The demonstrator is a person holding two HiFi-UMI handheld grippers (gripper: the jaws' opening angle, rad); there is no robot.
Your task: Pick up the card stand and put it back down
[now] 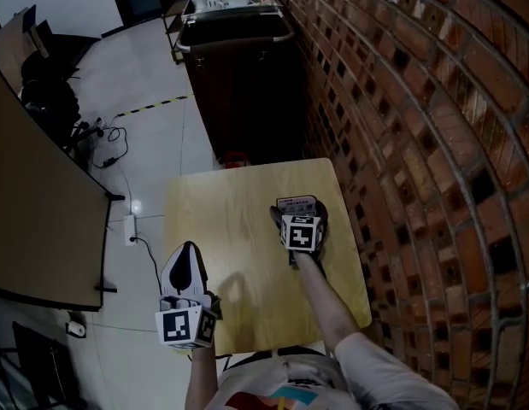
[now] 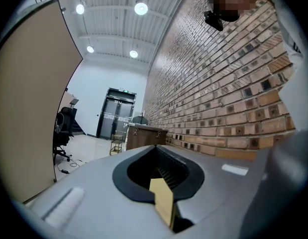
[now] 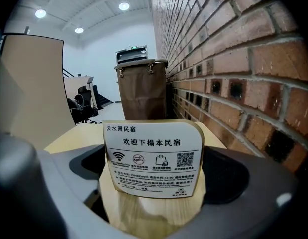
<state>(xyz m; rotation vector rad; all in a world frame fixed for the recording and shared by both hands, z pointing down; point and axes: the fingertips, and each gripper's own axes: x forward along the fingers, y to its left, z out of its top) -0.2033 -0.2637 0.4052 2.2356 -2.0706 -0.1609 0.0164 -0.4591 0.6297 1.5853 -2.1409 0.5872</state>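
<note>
Right gripper (image 1: pixel 298 211) clamps card stand (image 3: pixel 153 158) over table (image 1: pixel 221 229) (brick wall (image 1: pixel 418 143) close beside); left gripper (image 1: pixel 189 256) closed.

Head view looks steeply down on the table (image 1: pixel 221 254). The 2 gripper views face along the wall (image 2: pixel 228 83) toward the cabinet (image 3: pixel 144 91); the right sits close behind the stand (image 3: pixel 153 158).

Brick wall (image 1: pixel 418 101) flanks the wooden table (image 1: pixel 221 229) and brown cabinet (image 1: pixel 247 84)
</note>
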